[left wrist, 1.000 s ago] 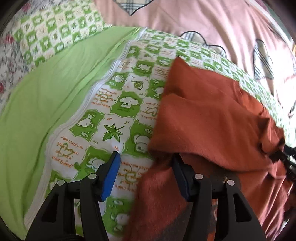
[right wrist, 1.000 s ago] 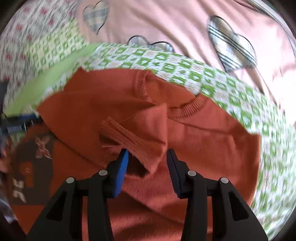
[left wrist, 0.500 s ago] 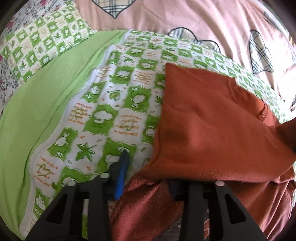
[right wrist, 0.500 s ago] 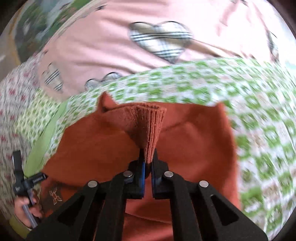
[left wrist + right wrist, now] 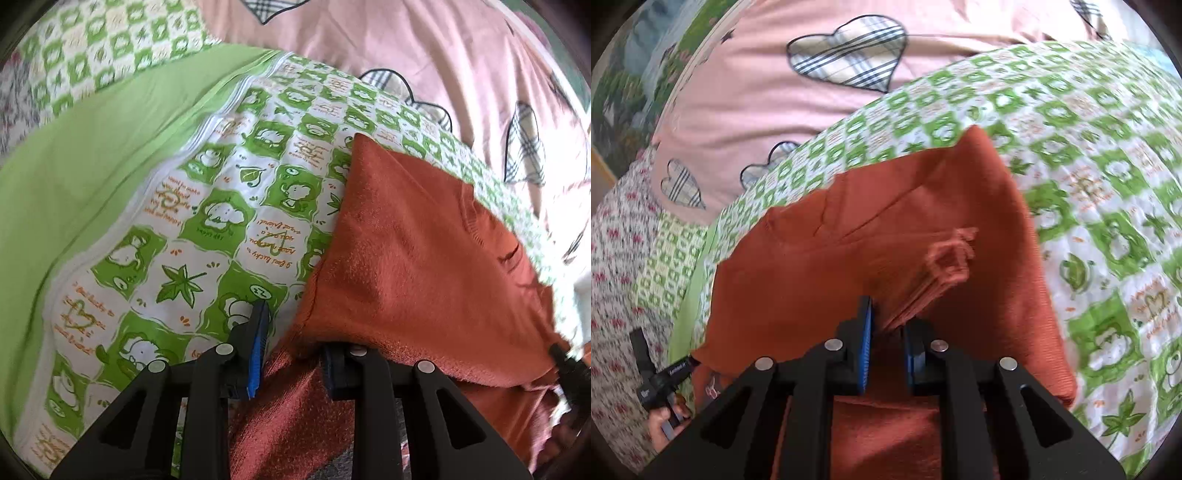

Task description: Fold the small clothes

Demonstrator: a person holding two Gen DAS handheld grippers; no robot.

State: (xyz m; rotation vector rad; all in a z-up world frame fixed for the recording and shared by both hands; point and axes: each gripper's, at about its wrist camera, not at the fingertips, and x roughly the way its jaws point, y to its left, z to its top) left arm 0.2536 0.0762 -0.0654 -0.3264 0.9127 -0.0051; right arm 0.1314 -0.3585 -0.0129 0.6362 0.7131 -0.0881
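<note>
A rust-orange knitted sweater (image 5: 886, 236) lies on a white quilt (image 5: 207, 229) checked with green cartoon squares and orange script, edged at left by plain lime-green fabric (image 5: 85, 158), with a pink cover (image 5: 764, 85) bearing plaid hearts beyond, and the black grippers carry blue pads (image 5: 865, 343).
</note>
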